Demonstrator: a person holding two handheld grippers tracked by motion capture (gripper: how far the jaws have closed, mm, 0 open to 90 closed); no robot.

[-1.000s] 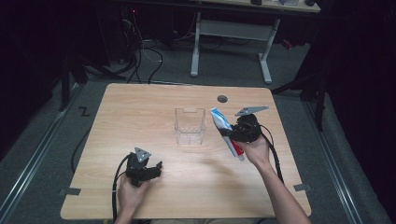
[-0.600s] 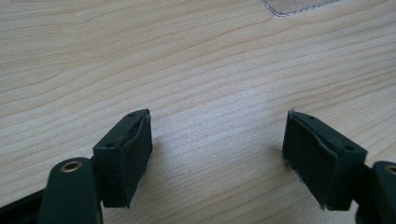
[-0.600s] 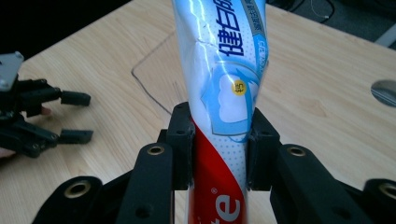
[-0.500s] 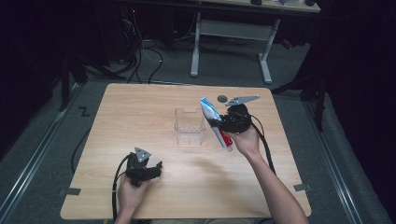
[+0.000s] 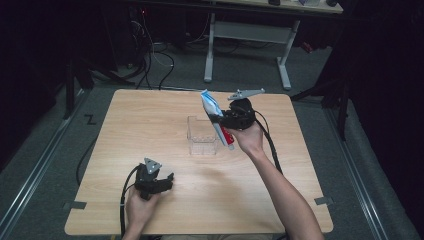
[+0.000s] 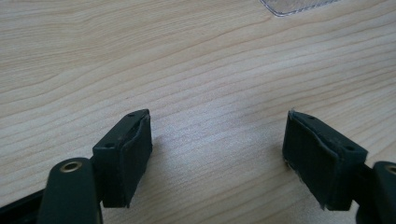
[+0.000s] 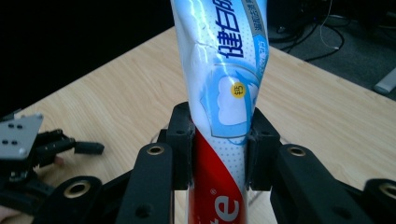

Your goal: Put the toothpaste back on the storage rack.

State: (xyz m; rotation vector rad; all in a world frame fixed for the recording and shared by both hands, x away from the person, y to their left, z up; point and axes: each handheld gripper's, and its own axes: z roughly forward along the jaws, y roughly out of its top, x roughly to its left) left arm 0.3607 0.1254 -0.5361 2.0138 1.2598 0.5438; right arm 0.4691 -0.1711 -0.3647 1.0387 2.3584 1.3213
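The right gripper (image 5: 220, 118) clamps a toothpaste tube (image 5: 216, 120) tilted just above the clear plastic container (image 5: 202, 136) on the wooden table (image 5: 300, 170), while the left gripper (image 5: 167, 180) rests near the table's front edge, jaws apart.

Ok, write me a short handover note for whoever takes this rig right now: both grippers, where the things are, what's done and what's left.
Right hand-held gripper: shut on the toothpaste tube, gripped around its middle and held in the air beside the clear container.
Left hand-held gripper: open, nothing between its jaws, low over the table near the front left.
Done: tube picked up and brought to the container.
Left, probably: lower the tube into the container, which looks empty, then release.
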